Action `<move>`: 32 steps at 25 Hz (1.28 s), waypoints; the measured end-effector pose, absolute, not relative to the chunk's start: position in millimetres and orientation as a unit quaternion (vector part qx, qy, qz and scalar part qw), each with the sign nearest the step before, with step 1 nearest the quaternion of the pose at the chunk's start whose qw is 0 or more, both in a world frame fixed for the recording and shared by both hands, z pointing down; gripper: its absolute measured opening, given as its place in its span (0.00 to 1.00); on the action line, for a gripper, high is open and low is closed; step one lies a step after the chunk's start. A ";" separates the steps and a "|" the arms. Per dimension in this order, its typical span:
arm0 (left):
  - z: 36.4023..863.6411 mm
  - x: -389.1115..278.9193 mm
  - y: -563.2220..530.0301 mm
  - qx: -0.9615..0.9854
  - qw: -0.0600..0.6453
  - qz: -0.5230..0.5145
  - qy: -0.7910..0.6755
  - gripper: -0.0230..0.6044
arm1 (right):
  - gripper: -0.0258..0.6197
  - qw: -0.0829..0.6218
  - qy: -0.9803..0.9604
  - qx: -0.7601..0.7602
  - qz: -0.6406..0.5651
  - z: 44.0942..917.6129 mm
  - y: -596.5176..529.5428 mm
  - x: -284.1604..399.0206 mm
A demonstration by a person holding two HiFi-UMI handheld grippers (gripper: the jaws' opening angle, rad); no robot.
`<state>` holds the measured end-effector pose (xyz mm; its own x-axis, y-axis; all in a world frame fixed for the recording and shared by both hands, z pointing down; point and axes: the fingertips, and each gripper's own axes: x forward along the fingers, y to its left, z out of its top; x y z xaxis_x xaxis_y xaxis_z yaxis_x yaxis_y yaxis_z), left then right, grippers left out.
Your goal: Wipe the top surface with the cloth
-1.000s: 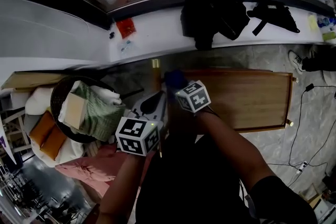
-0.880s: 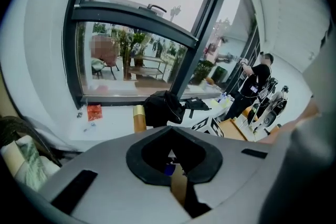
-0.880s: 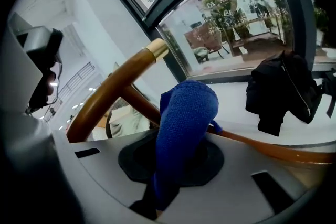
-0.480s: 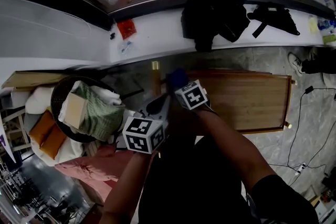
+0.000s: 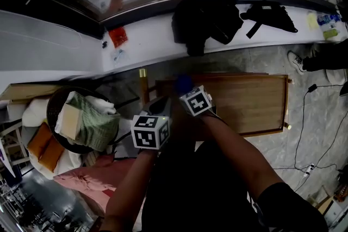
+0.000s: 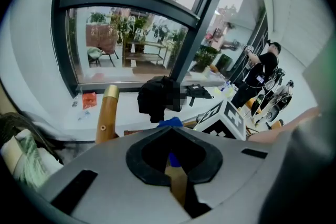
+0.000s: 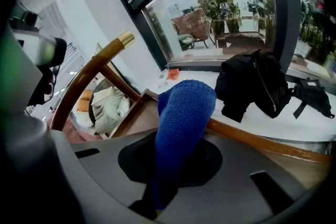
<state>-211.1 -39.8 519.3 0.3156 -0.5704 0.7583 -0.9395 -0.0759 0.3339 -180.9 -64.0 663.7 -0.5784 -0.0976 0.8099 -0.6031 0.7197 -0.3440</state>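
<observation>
We can read no words. The red packet (image 5: 117,36) on the white sill (image 5: 157,35) at upper left carries print too small to make out. The cubes on both grippers show only black-and-white square patterns.

The right gripper (image 7: 176,165) is clamped on the blue cloth (image 7: 184,113), which stands up out of its jaws. In the head view the cloth sits over the upper left part of the wooden top (image 5: 247,103); we cannot tell whether it touches the wood. The left gripper (image 6: 169,134), just beside the right one, has its jaws pressed together and holds nothing.

Only the head view gives us the basket (image 5: 50,117) of folded fabric at left. Only the left gripper view shows a person (image 6: 260,68) standing at right. The gripper views alone show plants past the window (image 6: 131,44). The black jacket (image 5: 201,16) lies on the sill in all three.
</observation>
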 end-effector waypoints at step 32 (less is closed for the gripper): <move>600.7 -21.4 -83.4 0.698 0.447 0.291 -0.477 0.05 | 0.11 0.413 -0.784 0.324 0.332 660.2 -113.1 68.3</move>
<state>-21.4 -83.4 600.7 0.3753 -0.4068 0.8329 -0.9267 -0.1440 0.3473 68.3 -113.1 660.2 -0.4486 -0.2334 0.8627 -0.7819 0.5700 -0.2524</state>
